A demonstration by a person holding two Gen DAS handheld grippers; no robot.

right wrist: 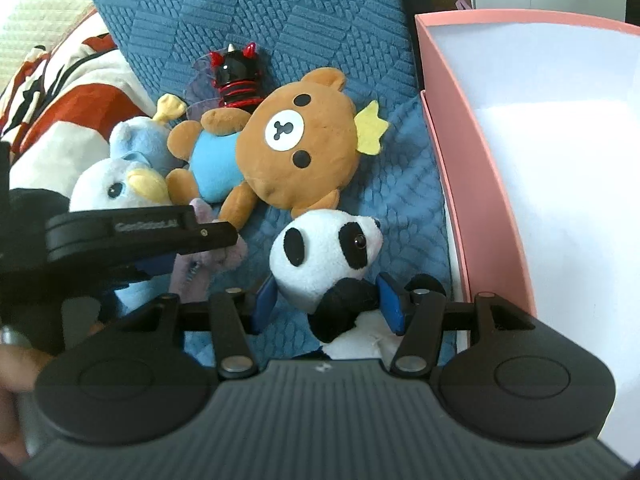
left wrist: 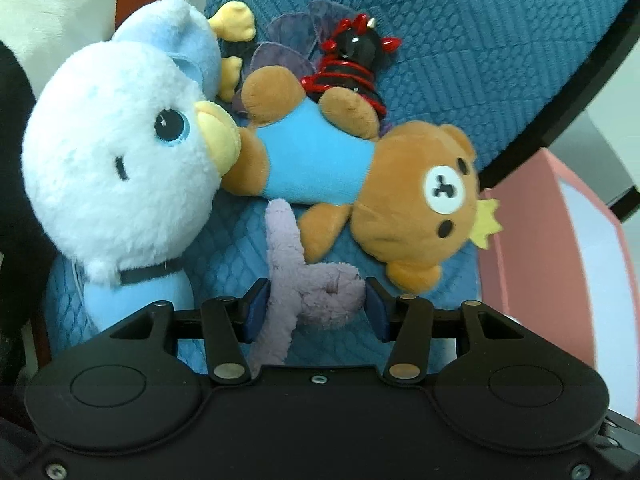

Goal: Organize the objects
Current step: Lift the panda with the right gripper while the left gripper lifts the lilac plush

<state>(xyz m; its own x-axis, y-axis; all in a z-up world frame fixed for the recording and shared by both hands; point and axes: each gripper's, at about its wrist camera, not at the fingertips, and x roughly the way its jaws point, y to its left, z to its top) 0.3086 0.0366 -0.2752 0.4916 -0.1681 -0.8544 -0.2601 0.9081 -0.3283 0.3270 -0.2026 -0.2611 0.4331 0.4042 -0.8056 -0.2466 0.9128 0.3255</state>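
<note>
A: Toys lie in a heap on the blue cushion (left wrist: 460, 40), just ahead of both grippers. Why is the lilac plush (left wrist: 312, 292) there?

B: It sits between the pads of the left hand-held gripper (left wrist: 316, 306), which press its sides, likely for lifting.

A: And the right hand-held gripper (right wrist: 328, 300)?

B: Partly closed on the panda (right wrist: 324, 252), beside the pink box (right wrist: 448, 152), probably its destination.

A: What differs between views?

B: The right view shows the panda and the box's white inside; the left shows the bear (left wrist: 400, 192) lying across the penguin (left wrist: 120, 168).
</note>
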